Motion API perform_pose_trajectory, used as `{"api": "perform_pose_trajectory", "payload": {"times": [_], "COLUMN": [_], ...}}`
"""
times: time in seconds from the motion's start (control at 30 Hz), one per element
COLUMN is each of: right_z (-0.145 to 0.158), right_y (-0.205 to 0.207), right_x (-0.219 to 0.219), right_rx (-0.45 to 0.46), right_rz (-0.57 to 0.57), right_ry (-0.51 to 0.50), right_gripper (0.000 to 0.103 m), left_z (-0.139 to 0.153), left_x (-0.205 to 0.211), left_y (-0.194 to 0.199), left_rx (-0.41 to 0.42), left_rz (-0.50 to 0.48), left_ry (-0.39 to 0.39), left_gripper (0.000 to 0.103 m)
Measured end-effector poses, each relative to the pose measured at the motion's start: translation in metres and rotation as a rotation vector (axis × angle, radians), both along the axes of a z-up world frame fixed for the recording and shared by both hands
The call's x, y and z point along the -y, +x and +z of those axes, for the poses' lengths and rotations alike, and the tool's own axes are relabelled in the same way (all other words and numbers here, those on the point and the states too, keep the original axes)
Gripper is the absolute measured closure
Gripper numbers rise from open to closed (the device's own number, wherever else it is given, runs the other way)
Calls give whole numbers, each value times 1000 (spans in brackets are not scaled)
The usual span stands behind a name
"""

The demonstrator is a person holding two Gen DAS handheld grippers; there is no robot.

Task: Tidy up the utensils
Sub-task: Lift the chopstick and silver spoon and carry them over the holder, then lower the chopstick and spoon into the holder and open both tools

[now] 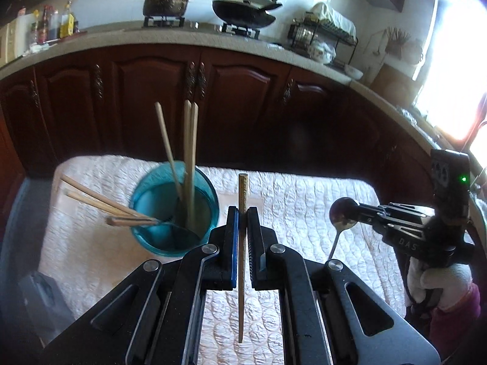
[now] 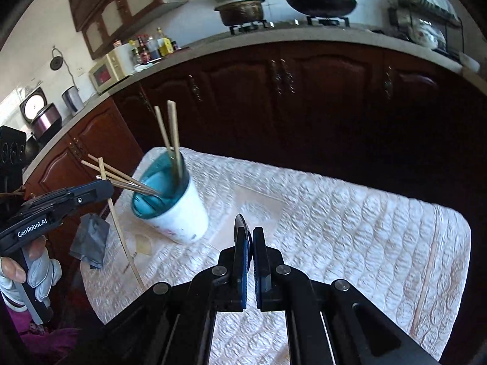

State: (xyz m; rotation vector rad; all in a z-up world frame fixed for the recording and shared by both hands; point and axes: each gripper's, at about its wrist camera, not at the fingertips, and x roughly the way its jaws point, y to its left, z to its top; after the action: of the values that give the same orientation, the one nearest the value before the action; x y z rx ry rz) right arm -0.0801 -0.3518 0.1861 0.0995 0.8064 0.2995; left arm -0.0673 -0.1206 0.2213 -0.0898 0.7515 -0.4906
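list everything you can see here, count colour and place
cup: 1, white with blue inside, on the cloth
chopsticks in cup: at least 6, tan, some upright, some leaning left
held chopstick: 1, tan, in the left gripper
spoon: 1, metal, in the right gripper
cloth: 1, white quilted, covers the table
grey rag: 1, at the cloth's left edge
pot: 1, dark with lid, on the stove
wok: 1, black, on the stove
bottles: several, on the counter's left
dish rack: 1, black, on the counter's right
left gripper: 1, black, shut on the chopstick
right gripper: 1, black, shut on the spoon
gloved hands: 2, white
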Motion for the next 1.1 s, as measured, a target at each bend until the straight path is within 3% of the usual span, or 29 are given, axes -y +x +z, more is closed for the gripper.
{"api": "perform_pose_trajectory", "payload": {"times": [0.3,0.5,0.7,0.9,1.1], "right_z": [39,63,67,56,39], "right_y": [16,40,74,105,123], "right_x": [-42,-71,-93,-107,-126], "right_rx": [74,128,153,159,187], "right_rz": [64,78,53,28,16], "right_ry": [8,-4,-61,-114,-201], "right_gripper": [100,100,100,100,100], "left_z": [61,79,73,44,14], "left_x": [-57,-76,-65,-50,-47], "left_y": [13,31,48,60,64], "left_rx": [120,196,259,306,262], "left_rz": [129,223,272,308,306], "left_ry": [-61,-81,-68,-5,25], "left_gripper": [99,99,99,99,99]}}
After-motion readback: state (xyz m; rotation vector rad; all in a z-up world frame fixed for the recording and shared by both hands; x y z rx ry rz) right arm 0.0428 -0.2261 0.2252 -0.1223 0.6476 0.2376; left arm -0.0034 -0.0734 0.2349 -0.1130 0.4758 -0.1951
